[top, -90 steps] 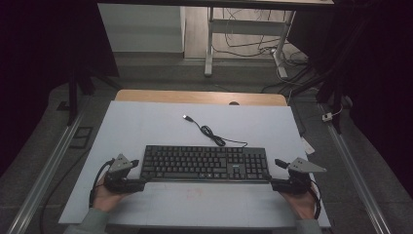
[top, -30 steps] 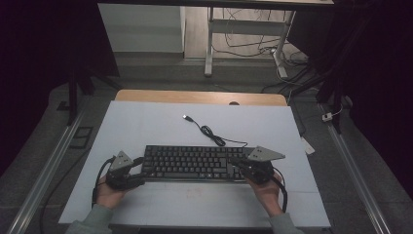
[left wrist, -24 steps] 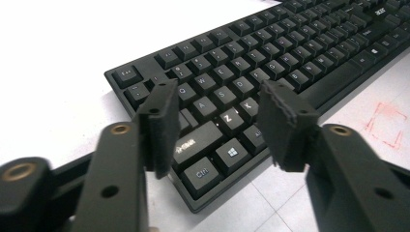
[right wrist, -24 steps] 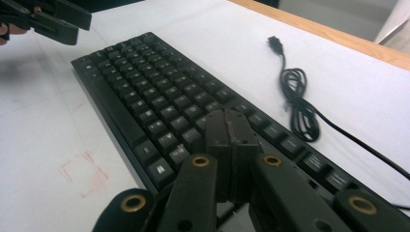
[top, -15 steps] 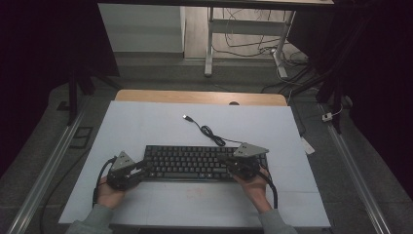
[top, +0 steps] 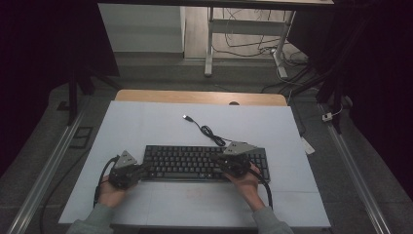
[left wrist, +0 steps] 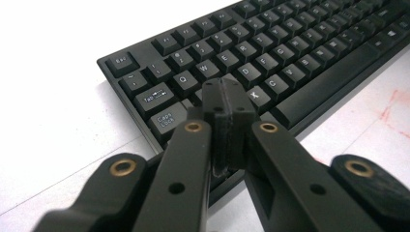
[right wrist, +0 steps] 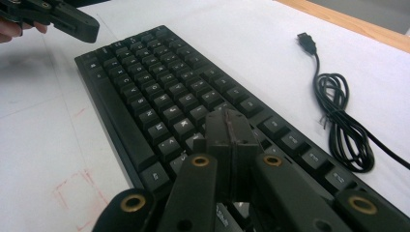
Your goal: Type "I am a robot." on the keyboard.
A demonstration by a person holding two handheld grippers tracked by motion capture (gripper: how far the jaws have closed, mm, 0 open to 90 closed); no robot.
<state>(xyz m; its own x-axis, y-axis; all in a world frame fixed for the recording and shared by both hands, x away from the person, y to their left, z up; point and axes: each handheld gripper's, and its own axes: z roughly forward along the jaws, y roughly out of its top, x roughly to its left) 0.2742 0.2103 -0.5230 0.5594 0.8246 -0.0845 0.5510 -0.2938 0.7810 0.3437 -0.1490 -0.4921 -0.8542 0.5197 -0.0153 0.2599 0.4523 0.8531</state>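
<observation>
Forearms and hands enter from the near edge of the white surface (top: 160,204). Left tool (left wrist: 228,101) has just been closing; its pads now meet with nothing between them, tips poised over the keys beside Caps Lock at the left end of the black keyboard (top: 195,162). Right tool (right wrist: 231,126) likewise has its pads pressed together and empty, over the keys toward the keyboard's right part. Keyboard lies flat across the near middle of the surface. Beyond it, its coiled cable (top: 210,133) runs to a USB plug (top: 186,117) lying loose on the surface.
</observation>
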